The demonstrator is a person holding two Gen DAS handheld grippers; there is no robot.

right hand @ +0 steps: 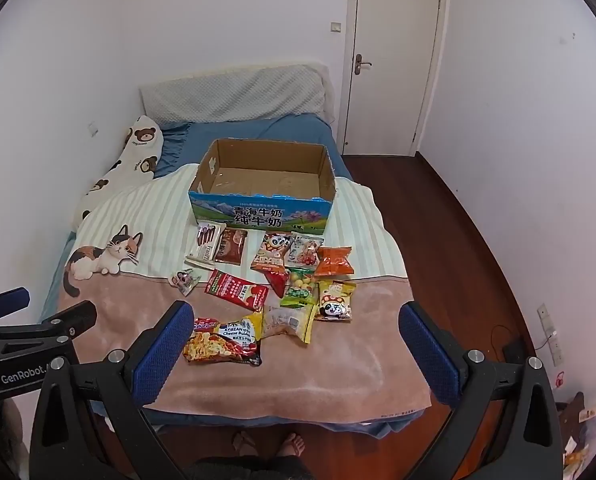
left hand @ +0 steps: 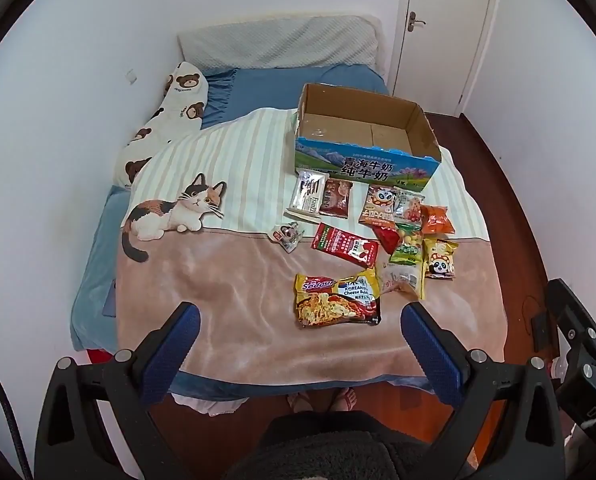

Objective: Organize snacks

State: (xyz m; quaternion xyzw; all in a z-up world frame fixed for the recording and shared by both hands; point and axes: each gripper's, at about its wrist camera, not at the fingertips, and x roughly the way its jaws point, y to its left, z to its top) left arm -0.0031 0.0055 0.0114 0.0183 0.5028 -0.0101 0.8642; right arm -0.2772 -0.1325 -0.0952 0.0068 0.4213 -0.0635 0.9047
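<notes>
An open, empty cardboard milk box (left hand: pixel 367 136) (right hand: pixel 264 186) stands on the bed. Several snack packets lie in front of it. A yellow noodle packet (left hand: pixel 337 300) (right hand: pixel 224 340) is nearest me. A red packet (left hand: pixel 345 245) (right hand: pixel 236 290), a panda packet (left hand: pixel 441 258) (right hand: pixel 335 300), an orange packet (left hand: pixel 437 219) (right hand: pixel 335 260) and a white Franzzi packet (left hand: pixel 307 196) (right hand: pixel 206 245) lie further back. My left gripper (left hand: pixel 299 320) is open and empty above the bed's near edge. My right gripper (right hand: pixel 296 320) is open and empty there too.
The bed has a cat-print blanket (left hand: pixel 226 280) (right hand: pixel 337 360), a bear-print pillow (left hand: pixel 170 120) and a grey pillow (right hand: pixel 234 94). White walls stand to the left and behind. A white door (right hand: pixel 393 56) and wooden floor (right hand: pixel 437 220) are to the right.
</notes>
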